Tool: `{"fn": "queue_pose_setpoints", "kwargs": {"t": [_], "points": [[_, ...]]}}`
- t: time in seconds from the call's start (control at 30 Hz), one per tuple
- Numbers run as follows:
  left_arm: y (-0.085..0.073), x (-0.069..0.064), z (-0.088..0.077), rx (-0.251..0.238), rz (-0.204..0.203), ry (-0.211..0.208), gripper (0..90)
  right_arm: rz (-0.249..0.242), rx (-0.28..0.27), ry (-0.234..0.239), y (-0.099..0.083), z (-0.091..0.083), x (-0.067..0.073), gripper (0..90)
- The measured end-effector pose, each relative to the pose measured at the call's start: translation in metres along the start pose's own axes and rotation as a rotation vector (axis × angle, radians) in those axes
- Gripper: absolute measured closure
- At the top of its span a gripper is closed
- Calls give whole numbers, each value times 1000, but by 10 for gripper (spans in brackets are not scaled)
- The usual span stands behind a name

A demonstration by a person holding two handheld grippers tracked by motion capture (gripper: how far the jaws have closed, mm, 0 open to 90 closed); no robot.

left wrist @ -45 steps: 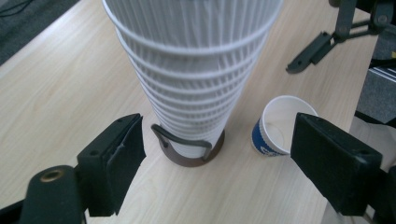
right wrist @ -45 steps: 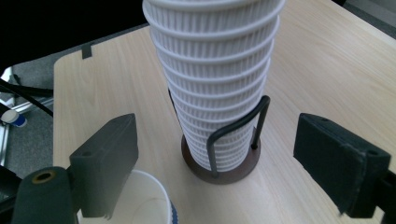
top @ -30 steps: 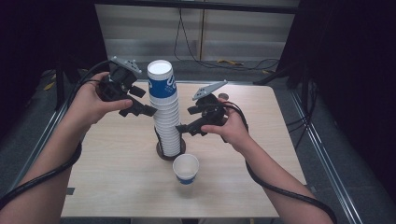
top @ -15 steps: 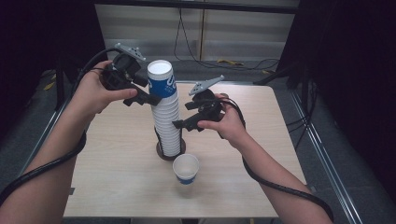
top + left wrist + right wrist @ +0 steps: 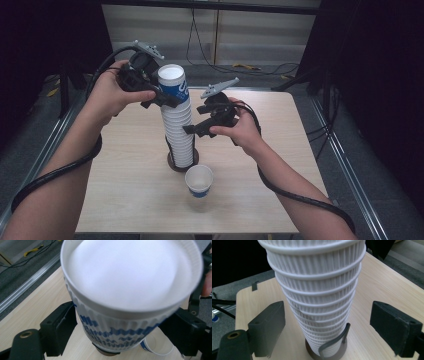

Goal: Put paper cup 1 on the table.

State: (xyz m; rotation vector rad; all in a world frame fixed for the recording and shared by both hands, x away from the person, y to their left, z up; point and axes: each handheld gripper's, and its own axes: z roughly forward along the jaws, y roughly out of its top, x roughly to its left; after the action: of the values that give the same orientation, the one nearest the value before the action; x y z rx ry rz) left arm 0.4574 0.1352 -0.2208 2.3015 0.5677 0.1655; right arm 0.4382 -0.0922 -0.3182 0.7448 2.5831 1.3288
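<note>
My left gripper sits at the top of the tall stack of paper cups, its jaws on either side of the top cup with the blue print; they have just been opening, and in the left gripper view the near pad seems to stand just off the ribbed wall, though the blur makes me unsure. My right gripper is lower on the right side of the stack, jaws spread wide with clear gaps to the white rims, gripping nothing. The stack stands upright in a dark round holder near the middle of the wooden table. A single cup stands just near of the holder, mouth up
</note>
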Motion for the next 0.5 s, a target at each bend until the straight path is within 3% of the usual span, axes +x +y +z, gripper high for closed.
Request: {"fn": "queue_pose_setpoints", "kwargs": {"t": [0.23, 0.33, 0.5], "points": [[1, 0, 9, -11, -10, -13, 161, 0, -25, -1, 6, 0, 2, 122], [2, 0, 12, 17, 10, -16, 168, -8, -38, -1, 9, -1, 4, 119], [0, 0, 19, 21, 0, -25, 157, -6, -62, 7, 15, 0, 5, 119]]}}
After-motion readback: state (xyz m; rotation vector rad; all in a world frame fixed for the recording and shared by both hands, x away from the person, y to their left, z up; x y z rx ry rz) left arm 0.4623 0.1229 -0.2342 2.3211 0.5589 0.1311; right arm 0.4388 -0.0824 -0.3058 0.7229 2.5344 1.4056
